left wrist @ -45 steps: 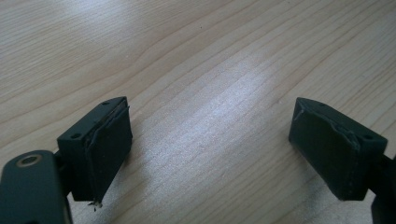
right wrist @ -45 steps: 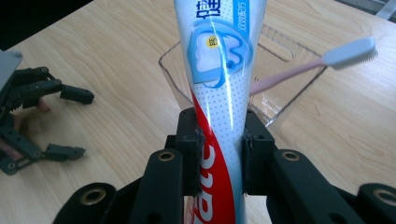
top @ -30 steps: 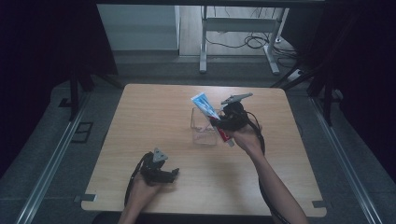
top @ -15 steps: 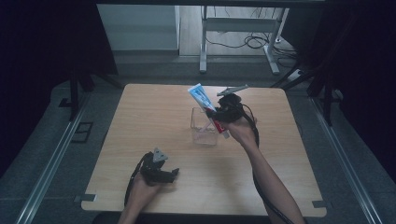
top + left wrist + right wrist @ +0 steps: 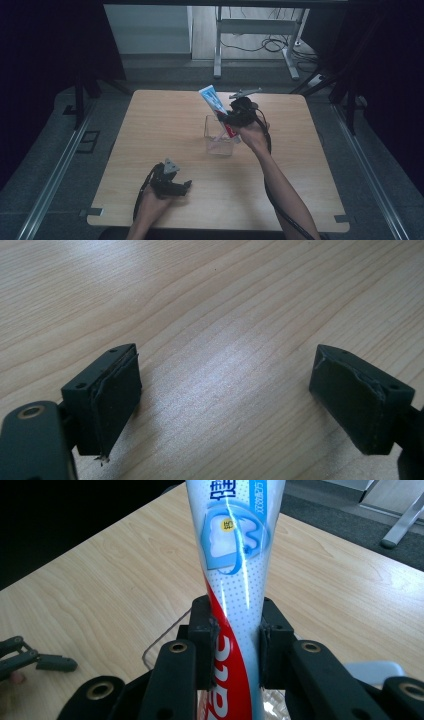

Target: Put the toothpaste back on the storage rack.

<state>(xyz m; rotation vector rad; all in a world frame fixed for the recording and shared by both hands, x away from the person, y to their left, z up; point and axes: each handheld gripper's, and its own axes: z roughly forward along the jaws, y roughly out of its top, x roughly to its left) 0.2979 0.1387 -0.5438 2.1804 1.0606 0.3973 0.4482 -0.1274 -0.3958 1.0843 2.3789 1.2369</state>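
A toothpaste tube, white with blue and red print, stands tilted above a clear plastic cup near the middle of the wooden table. My right gripper is shut on the tube's lower part, just over the cup's right rim. In the right gripper view both pads press the tube, and the cup rim shows below it. My left gripper rests on the table near the front edge, open, with bare wood between its pads.
The table's edges drop off to a grey floor on all sides. Metal frame legs and cables stand on the floor beyond the far edge. In the right gripper view, the left gripper's jaw tips appear at the far left.
My right gripper has carried the toothpaste tube a little to the left, towards the cup. The left gripper has stayed in place.
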